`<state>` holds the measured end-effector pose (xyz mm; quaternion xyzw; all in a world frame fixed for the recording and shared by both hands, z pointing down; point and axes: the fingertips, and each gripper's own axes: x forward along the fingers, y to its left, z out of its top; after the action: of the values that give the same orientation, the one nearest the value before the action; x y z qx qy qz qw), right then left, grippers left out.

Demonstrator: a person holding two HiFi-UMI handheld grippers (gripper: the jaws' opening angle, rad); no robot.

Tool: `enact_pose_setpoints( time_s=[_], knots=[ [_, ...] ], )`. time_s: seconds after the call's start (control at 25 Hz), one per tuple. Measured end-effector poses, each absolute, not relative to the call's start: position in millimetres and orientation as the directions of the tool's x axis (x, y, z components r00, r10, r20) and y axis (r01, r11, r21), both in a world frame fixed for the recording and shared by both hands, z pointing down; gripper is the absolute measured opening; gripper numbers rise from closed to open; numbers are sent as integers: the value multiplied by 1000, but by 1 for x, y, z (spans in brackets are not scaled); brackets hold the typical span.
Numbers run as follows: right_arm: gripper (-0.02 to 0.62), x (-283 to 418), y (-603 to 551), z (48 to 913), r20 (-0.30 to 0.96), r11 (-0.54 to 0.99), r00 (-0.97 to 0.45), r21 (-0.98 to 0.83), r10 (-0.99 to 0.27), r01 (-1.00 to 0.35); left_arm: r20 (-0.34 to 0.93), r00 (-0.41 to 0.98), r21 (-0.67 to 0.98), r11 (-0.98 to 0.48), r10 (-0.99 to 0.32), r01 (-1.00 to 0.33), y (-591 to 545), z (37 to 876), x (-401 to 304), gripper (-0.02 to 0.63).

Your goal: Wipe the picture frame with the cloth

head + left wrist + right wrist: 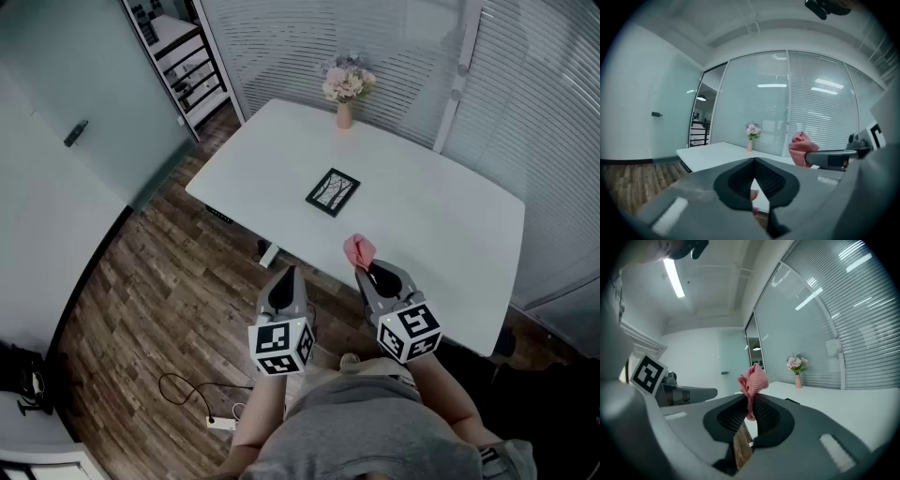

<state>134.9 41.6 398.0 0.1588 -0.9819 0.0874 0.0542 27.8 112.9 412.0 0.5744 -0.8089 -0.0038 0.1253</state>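
A small black picture frame (333,191) lies flat near the middle of the white table (450,225). My right gripper (366,269) hovers at the table's near edge, shut on a pink cloth (359,249) that sticks up from its tips; the same pink cloth (753,380) is pinched between the jaws in the right gripper view. My left gripper (286,274) is beside it, over the floor just off the table edge, jaws shut with nothing in them. From the left gripper view the cloth (801,147) shows to the right.
A vase of pink flowers (346,86) stands at the table's far edge. Slatted blinds line the back and right walls. A shelf unit (183,56) stands at the far left. A cable and power strip (220,422) lie on the wood floor.
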Motion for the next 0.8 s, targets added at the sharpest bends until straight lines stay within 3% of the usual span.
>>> enact_pose_setpoints(
  time_s=[0.8],
  knots=[
    [41,148,22,404,134,947,-961,-182,-243,-265,172,-300,172,328,-938,-929,86,414,47,5]
  ],
)
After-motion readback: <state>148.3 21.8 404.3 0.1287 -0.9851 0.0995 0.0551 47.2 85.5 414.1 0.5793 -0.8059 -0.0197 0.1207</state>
